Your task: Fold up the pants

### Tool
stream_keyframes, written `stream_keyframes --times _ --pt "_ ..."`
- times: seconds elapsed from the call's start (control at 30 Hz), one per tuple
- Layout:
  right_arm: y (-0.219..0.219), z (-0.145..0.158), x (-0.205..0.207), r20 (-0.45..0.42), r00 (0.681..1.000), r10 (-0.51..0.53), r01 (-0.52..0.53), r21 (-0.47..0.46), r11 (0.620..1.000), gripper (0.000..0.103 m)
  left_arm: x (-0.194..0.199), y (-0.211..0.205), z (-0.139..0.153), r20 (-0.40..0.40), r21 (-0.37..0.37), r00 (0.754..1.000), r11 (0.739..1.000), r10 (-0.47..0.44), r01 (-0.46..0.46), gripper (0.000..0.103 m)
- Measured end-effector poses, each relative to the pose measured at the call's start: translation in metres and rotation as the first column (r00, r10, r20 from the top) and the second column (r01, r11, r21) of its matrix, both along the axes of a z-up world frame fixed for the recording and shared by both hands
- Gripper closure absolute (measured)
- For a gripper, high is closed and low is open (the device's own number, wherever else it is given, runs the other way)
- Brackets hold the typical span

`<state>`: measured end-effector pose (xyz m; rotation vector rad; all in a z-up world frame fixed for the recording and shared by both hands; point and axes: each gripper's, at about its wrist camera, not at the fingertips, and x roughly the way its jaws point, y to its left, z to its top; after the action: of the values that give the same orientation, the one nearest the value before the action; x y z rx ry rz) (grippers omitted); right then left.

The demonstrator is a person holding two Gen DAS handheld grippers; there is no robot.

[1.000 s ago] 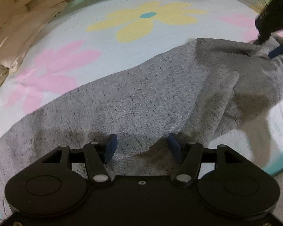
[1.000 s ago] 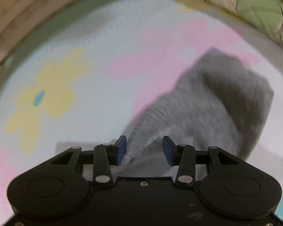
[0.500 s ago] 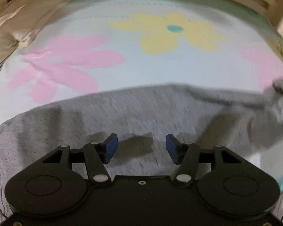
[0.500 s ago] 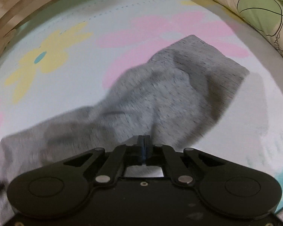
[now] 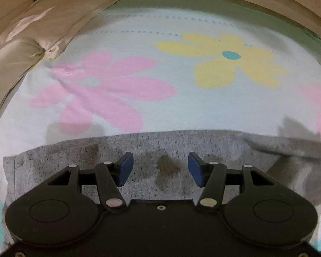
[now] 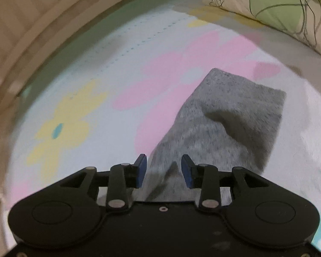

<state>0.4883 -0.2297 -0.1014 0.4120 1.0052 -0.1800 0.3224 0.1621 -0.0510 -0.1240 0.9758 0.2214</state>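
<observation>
The grey speckled pants (image 5: 164, 143) lie on a flowered bed sheet (image 5: 139, 42). In the left wrist view they stretch across the lower frame with a straight far edge. My left gripper (image 5: 160, 168) is open and empty, its blue pads just above the fabric. In the right wrist view one end of the pants (image 6: 224, 120) lies rumpled, with a raised fold. My right gripper (image 6: 163, 169) is open, its pads on either side of a ridge of grey fabric, not clamped on it.
A beige pillow (image 5: 42, 21) lies at the sheet's far left. A cream pillow with green leaf print (image 6: 278, 6) lies at the far right. A wooden bed frame (image 6: 32, 21) curves along the far edge.
My right gripper was shut on the pants half a second ago and has opened, letting the fabric go. My left gripper stayed open and moved towards the pants' far edge.
</observation>
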Motion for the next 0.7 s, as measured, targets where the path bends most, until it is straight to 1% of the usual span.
stream_keyframes --times 0.07,0.1,0.17,0.23,0.27,0.33,0.37,0.4,0.43,0.5,0.53,0.57,0.6,0.63,0.67,0.7 --pt "0.014 -0.004 0.013 0.016 1.000 0.021 -0.019 -0.102 0.995 0.064 -0.002 -0.002 -0.001 -0.001 0.014 1.000 1.000 -0.028 0.028 0.042" --pt "0.022 -0.004 0.018 0.022 0.999 0.042 -0.037 -0.170 0.985 0.064 -0.003 -0.003 -0.003 0.000 0.024 0.999 0.999 -0.041 0.041 0.042" --pt "0.041 -0.009 0.028 0.012 0.995 0.101 -0.093 -0.307 0.947 0.064 -0.003 -0.004 -0.004 0.000 0.037 0.998 0.998 -0.057 0.057 0.042" --pt "0.057 -0.020 0.036 -0.029 0.987 0.160 -0.158 -0.406 0.900 0.065 -0.002 -0.003 -0.007 -0.005 0.035 0.998 0.998 -0.057 0.057 0.042" --pt "0.064 -0.027 0.039 -0.060 0.982 0.182 -0.189 -0.443 0.876 0.065 -0.002 -0.003 -0.007 -0.010 0.030 0.998 0.998 -0.054 0.055 0.042" --pt "0.072 -0.042 0.045 -0.142 0.971 0.191 -0.237 -0.488 0.840 0.065 -0.001 -0.001 -0.010 -0.024 0.018 0.999 0.999 -0.046 0.047 0.042" --pt "0.073 -0.049 0.046 -0.161 0.967 0.198 -0.253 -0.496 0.831 0.065 0.000 -0.001 -0.011 -0.030 0.014 0.999 0.999 -0.042 0.042 0.042" --pt "0.070 -0.049 0.042 -0.139 0.969 0.206 -0.248 -0.505 0.827 0.064 0.000 0.000 -0.012 -0.034 0.013 0.999 0.999 -0.039 0.039 0.042" --pt "0.068 -0.047 0.041 -0.136 0.968 0.211 -0.251 -0.504 0.826 0.064 -0.001 -0.001 -0.013 -0.037 0.014 0.999 0.999 -0.038 0.039 0.042" --pt "0.057 -0.039 0.038 -0.150 0.960 0.235 -0.279 -0.477 0.834 0.073 -0.001 -0.002 -0.012 -0.038 0.019 0.998 0.999 -0.044 0.045 0.042" --pt "0.048 -0.033 0.035 -0.141 0.963 0.230 -0.270 -0.455 0.848 0.095 -0.002 -0.002 -0.010 -0.035 0.021 0.998 0.999 -0.048 0.048 0.042" --pt "0.035 -0.026 0.033 -0.116 0.968 0.222 -0.250 -0.418 0.874 0.096 -0.004 -0.003 -0.009 -0.029 0.022 0.998 0.998 -0.052 0.053 0.042" --pt "0.026 -0.010 0.024 -0.076 0.976 0.206 -0.219 -0.354 0.909 0.096 -0.005 -0.003 -0.007 -0.024 0.022 0.998 0.998 -0.057 0.058 0.042" --pt "0.010 -0.002 0.018 -0.046 0.982 0.186 -0.191 -0.281 0.941 0.096 -0.006 -0.003 -0.006 -0.020 0.023 0.998 0.998 -0.061 0.061 0.042" --pt "-0.005 0.008 0.011 -0.025 0.986 0.165 -0.167 -0.205 0.964 0.096 -0.007 -0.003 -0.005 -0.016 0.024 0.998 0.998 -0.063 0.064 0.042" --pt "-0.019 0.014 0.003 -0.014 0.988 0.153 -0.153 -0.150 0.977 0.097 -0.007 -0.003 -0.004 -0.013 0.024 0.998 0.998 -0.063 0.063 0.042"
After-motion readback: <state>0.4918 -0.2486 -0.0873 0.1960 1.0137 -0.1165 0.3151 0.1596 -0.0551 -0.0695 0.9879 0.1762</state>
